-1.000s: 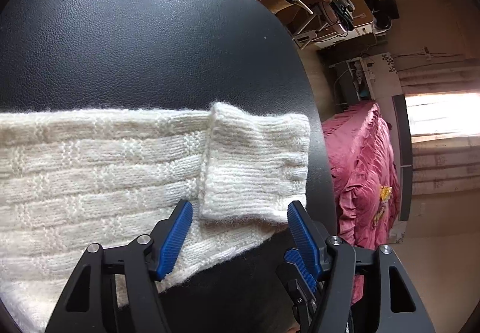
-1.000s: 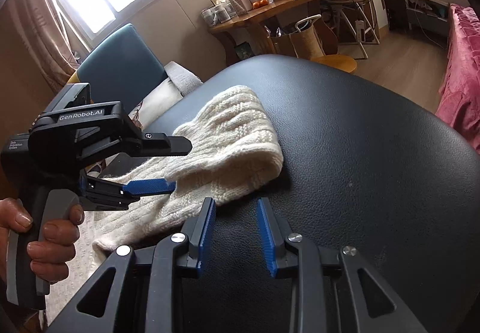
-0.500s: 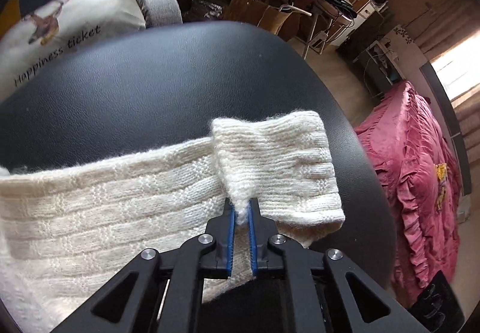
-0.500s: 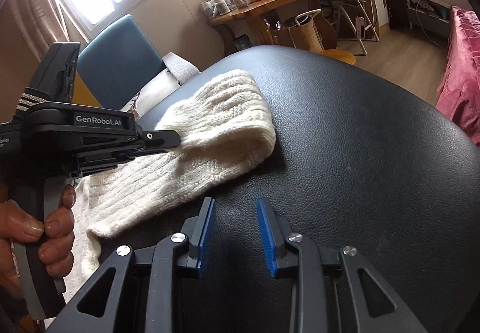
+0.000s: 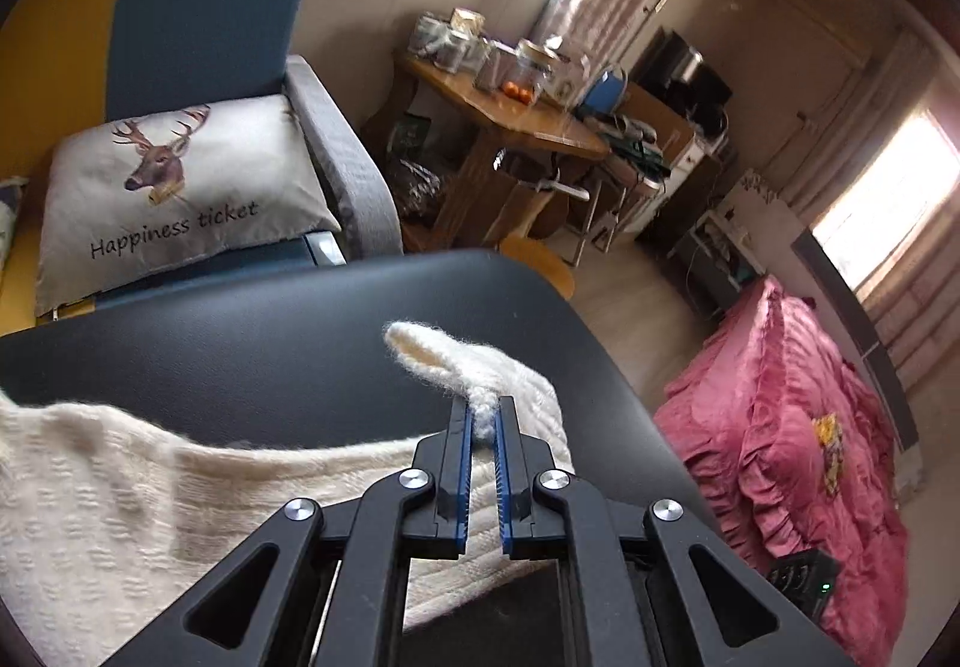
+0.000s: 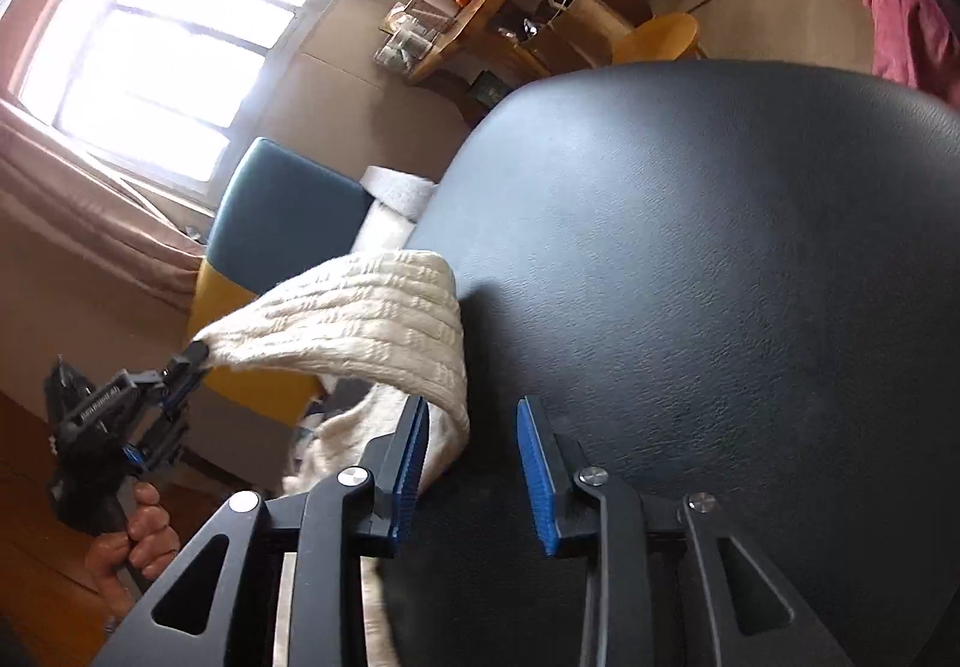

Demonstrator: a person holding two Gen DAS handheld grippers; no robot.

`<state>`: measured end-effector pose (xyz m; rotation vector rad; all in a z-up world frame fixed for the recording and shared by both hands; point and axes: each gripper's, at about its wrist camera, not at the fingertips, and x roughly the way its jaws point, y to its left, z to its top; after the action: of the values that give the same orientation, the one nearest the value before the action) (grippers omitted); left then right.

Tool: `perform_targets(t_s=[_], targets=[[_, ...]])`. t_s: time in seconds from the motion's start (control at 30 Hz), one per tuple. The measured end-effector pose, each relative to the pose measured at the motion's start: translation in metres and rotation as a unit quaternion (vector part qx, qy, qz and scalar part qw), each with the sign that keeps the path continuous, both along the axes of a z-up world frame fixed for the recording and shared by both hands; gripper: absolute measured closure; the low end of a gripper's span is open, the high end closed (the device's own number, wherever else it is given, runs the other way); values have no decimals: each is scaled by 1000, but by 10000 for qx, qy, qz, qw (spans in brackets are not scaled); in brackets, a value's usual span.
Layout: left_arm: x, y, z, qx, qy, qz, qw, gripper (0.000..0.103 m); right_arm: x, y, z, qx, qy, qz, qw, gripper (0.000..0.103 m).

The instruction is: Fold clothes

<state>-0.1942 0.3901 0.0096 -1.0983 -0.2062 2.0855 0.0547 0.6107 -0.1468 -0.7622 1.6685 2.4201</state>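
Observation:
A cream knitted garment (image 5: 138, 493) lies across a black leather surface (image 5: 288, 331). My left gripper (image 5: 483, 412) is shut on the garment's folded end, which it holds lifted above the surface. In the right wrist view that raised end (image 6: 366, 325) arcs from the left gripper (image 6: 195, 355), held by a hand, down to the surface. My right gripper (image 6: 474, 427) hangs just above the black surface (image 6: 720, 259), its jaws opening. The knit touches the left blue pad's outer side; nothing lies between the jaws.
A blue and yellow armchair (image 5: 204, 0) with a deer cushion (image 5: 174, 187) stands beyond the surface. A wooden table (image 5: 510, 108) crowded with jars sits further back. A bed with a pink cover (image 5: 798, 427) is on the right.
My left gripper closed on the garment's folded end, then rose and tilted, pulling that end up off the surface. My right gripper rolled and its jaws spread wider.

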Motion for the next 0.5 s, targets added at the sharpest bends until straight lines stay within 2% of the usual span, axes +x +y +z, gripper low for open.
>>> perform_targets(t_s=[0.1,0.13,0.2,0.3,0.5], targets=[[-17,-62,29,382,188,467,9980,96,-16,-16,-2,-668,436,287,9964,44],[-20,-85,38,481,278,620,9965,96,-24,-25,-3,-832,511,402,9944,35],[-25,-130,50,602,444,930,9929,96,-42,-45,-5,-1151,645,635,9892,25],[-27,-195,57,726,571,1338,9867,96,-74,-80,-11,-1601,679,947,9802,24],[-10,-291,39,610,709,1956,9762,96,-122,-160,-29,-2345,422,1389,9612,23]])
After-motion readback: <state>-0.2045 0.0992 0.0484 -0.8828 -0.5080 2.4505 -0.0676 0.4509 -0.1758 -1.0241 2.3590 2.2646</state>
